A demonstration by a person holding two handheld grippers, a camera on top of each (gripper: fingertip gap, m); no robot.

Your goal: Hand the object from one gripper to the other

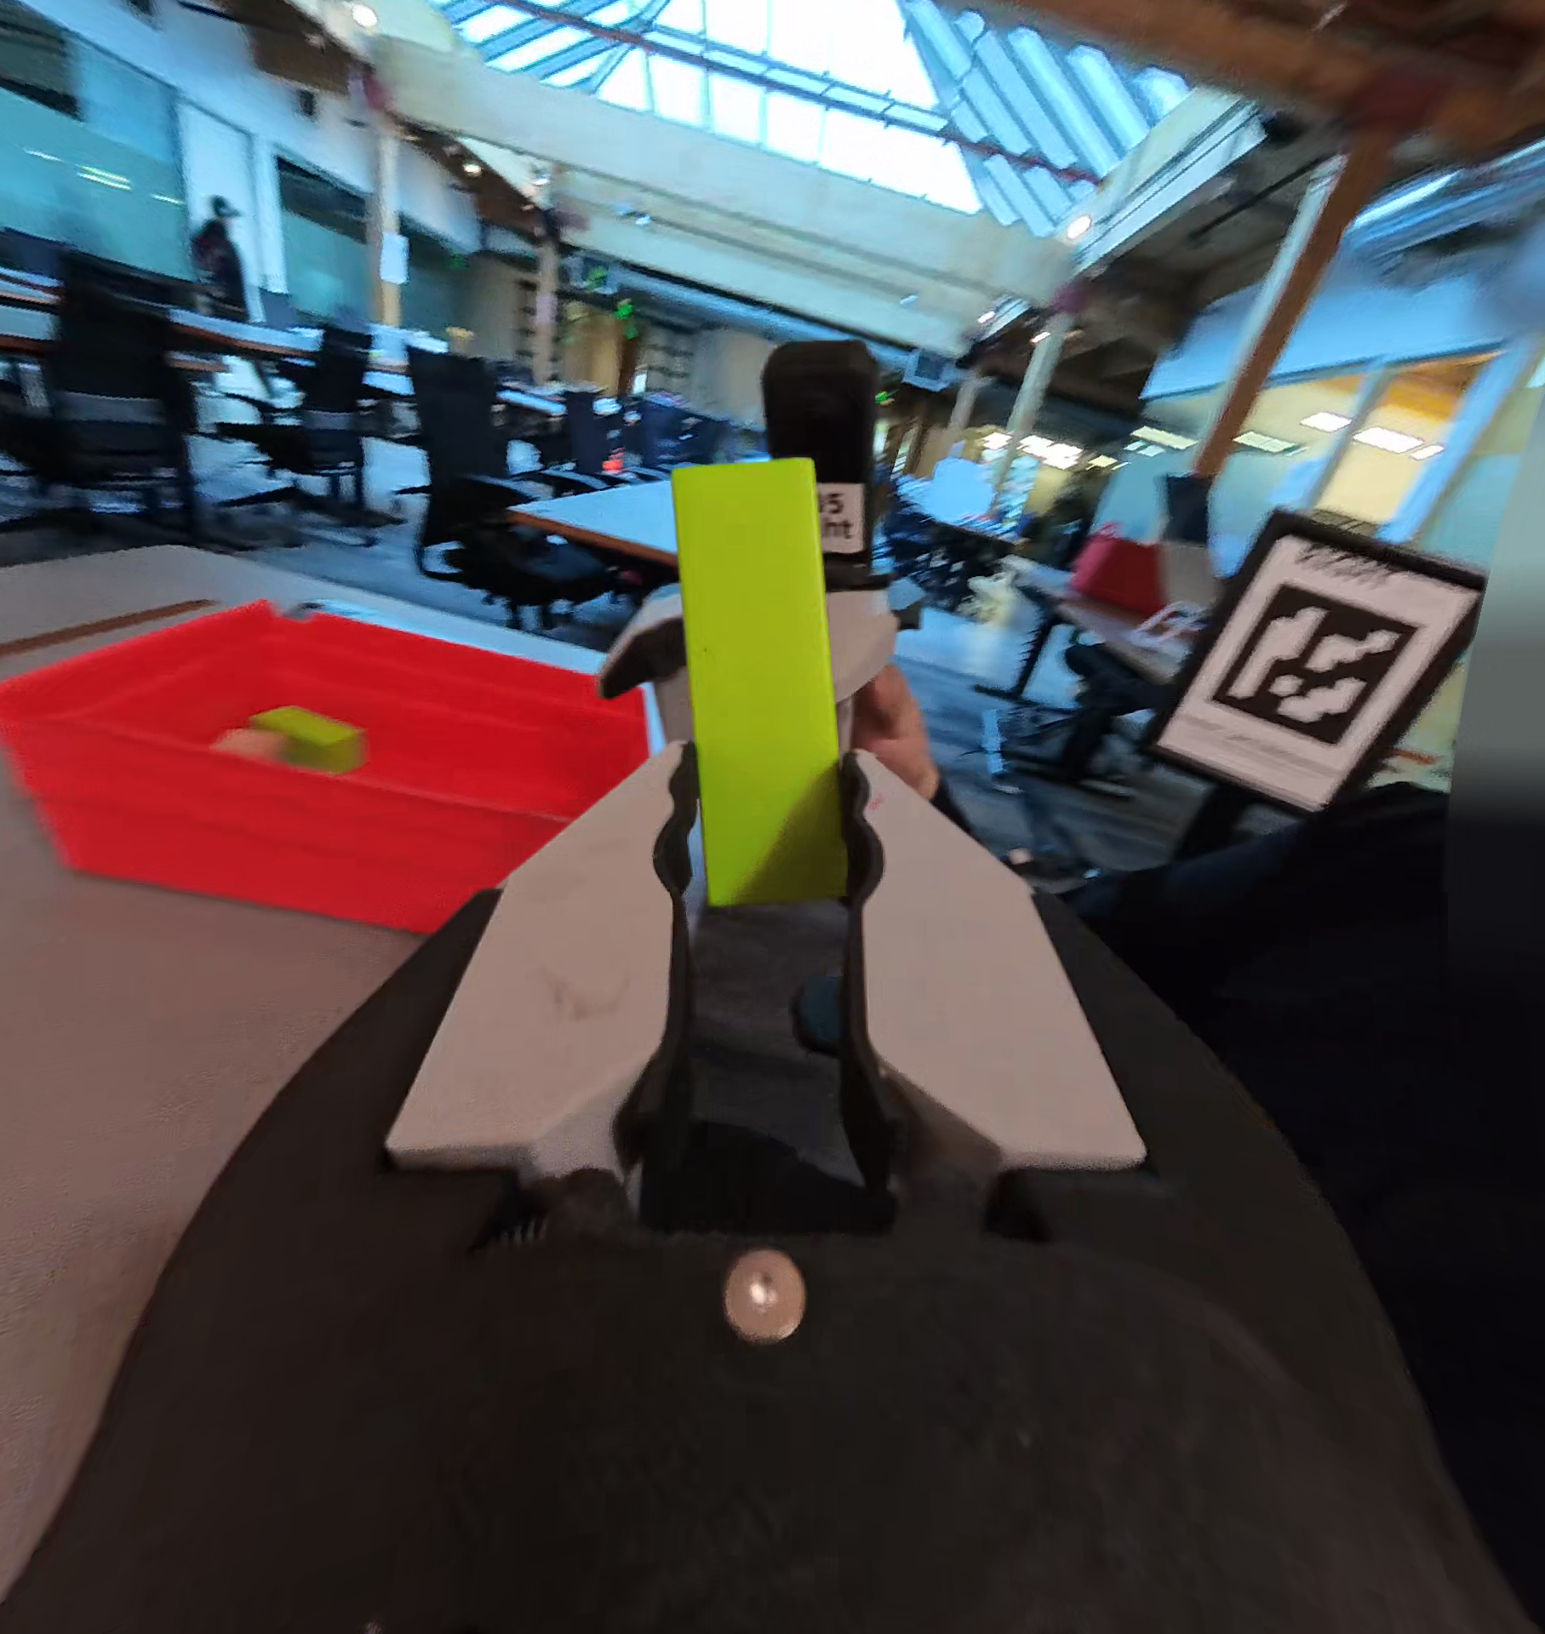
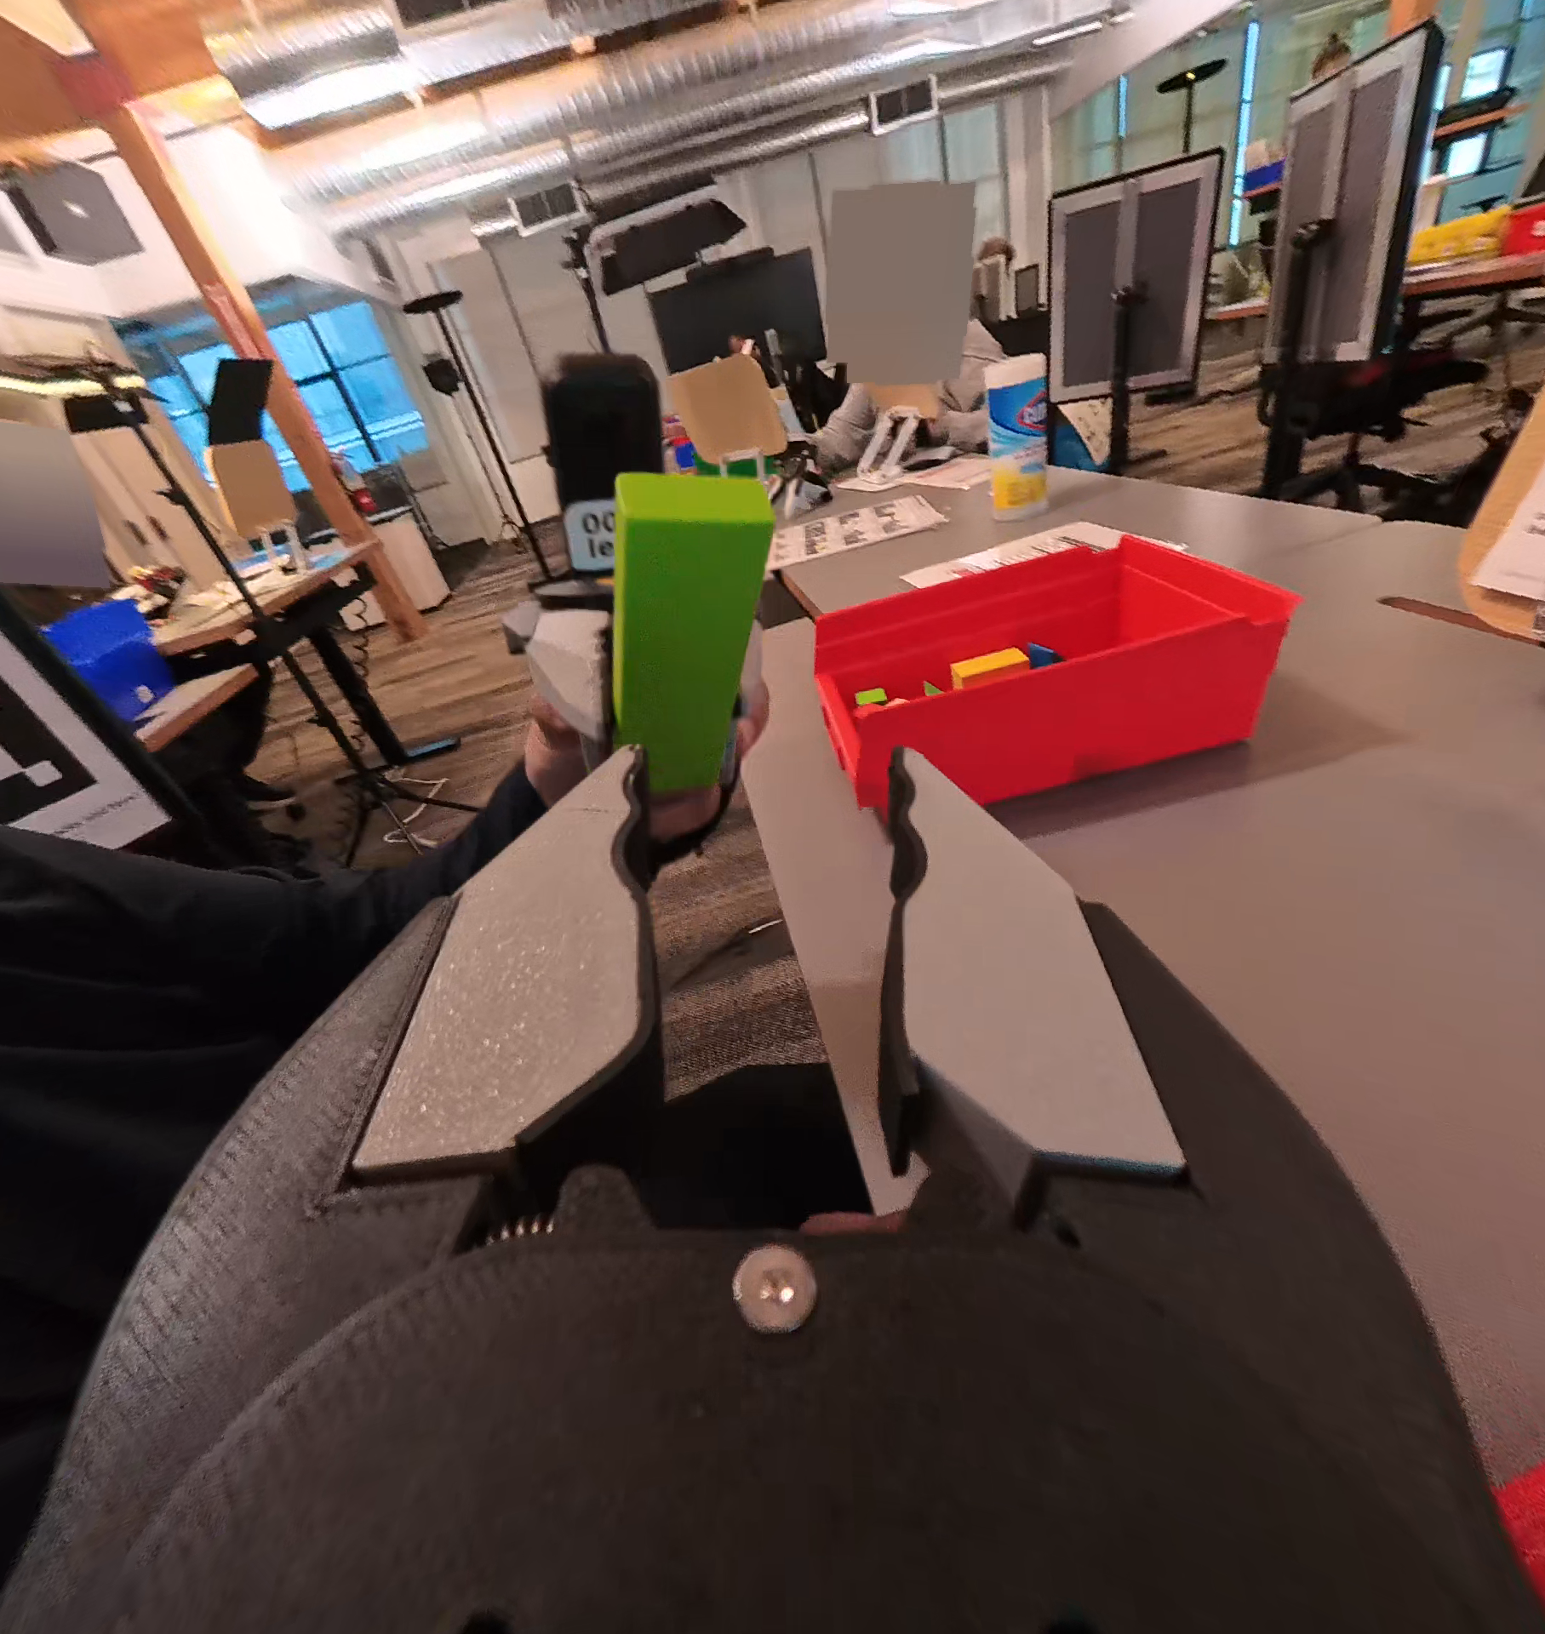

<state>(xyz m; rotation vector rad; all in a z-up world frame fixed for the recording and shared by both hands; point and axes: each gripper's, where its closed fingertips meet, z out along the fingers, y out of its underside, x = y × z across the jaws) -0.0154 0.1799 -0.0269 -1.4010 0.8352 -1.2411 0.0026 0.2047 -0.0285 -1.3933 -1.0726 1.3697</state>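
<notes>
A long lime-green block (image 1: 764, 672) stands upright, clamped at its lower end between the fingers of my left gripper (image 1: 768, 778). Just behind it is the right gripper's grey body (image 1: 870, 632), held by a hand. In the right wrist view my right gripper (image 2: 764, 769) is open and empty. The same block (image 2: 689, 637) stands just beyond its left fingertip, held from the far side by the left gripper's grey body (image 2: 565, 672). I cannot tell whether the block is between the right fingers.
A red bin (image 2: 1193, 707) with several coloured blocks (image 2: 990, 668) sits on the grey table (image 2: 1281, 928); it also shows in the left wrist view (image 1: 220, 822). A marker board (image 1: 1317, 654) stands off the table. A wipes canister (image 2: 1016, 442) and a clipboard (image 2: 1529, 548) stand farther back. Less than 4 cm separates the two grippers' tips.
</notes>
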